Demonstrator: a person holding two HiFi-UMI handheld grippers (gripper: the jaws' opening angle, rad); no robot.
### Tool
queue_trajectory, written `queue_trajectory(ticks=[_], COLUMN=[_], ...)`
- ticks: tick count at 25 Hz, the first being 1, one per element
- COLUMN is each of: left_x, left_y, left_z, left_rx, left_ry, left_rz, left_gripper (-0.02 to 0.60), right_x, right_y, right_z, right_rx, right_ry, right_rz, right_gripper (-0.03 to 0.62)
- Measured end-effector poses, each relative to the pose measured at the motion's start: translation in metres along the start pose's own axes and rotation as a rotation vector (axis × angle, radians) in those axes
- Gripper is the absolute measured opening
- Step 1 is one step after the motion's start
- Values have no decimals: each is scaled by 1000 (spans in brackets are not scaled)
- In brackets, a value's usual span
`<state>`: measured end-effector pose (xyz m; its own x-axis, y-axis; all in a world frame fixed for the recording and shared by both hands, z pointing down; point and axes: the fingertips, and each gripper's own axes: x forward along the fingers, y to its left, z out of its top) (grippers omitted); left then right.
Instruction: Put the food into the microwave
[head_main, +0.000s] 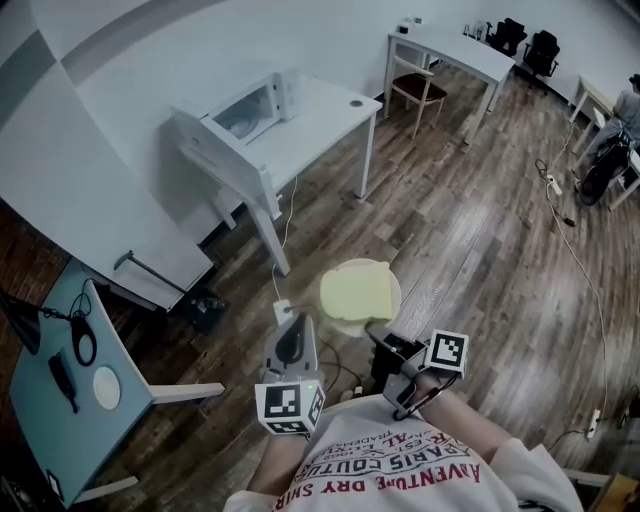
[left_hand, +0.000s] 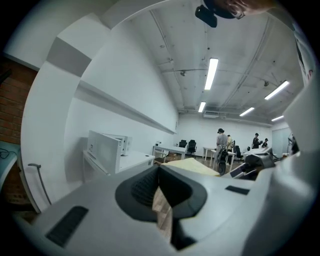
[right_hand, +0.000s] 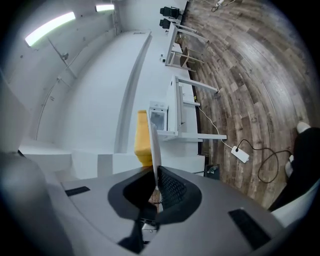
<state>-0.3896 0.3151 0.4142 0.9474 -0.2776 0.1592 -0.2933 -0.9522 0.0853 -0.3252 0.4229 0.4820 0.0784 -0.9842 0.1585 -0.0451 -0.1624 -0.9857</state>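
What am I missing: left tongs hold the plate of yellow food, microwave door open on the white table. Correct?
Wrong side. The right tongs grip the plate by its rim, per the right gripper view; the left tongs hold nothing. The yellow food, open microwave and white table stand.

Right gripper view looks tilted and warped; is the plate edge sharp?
Right gripper view: fisheye bends the floor, scene turned sideways, plate edge sharp in the tongs. Head view: dark corners, microwave evenly lit. Left gripper view: ceiling strips glare.
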Motion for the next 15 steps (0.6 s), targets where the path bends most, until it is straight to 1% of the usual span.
queue_trajectory(ticks=[2,4,7,11,13,15], left_x=[6,13,30,57,76,100], left_y=[-2,-1,6,8,6,3], left_z=[-3,-4,-2,3,4,5], left_rx=[-9,-14,-14,-12,-7,-4], left_ry=[5,8,9,10,21,34], left_rz=[-1,7,44,102,135,163], left_gripper=[6,6,6,6,6,6], right_x=[1,4,12,20,26,33], right_y=[-4,-5,-6,-8,-13,-15], right_z=[5,12,28,61,83,108], right_rx=[2,-19,-54,-42,-26,-36], right_ry=[13,33,65,104,130,164], right_rz=[-11,-19,-29,-3,-2,-6], right_gripper=[22,21,21,22,21,21])
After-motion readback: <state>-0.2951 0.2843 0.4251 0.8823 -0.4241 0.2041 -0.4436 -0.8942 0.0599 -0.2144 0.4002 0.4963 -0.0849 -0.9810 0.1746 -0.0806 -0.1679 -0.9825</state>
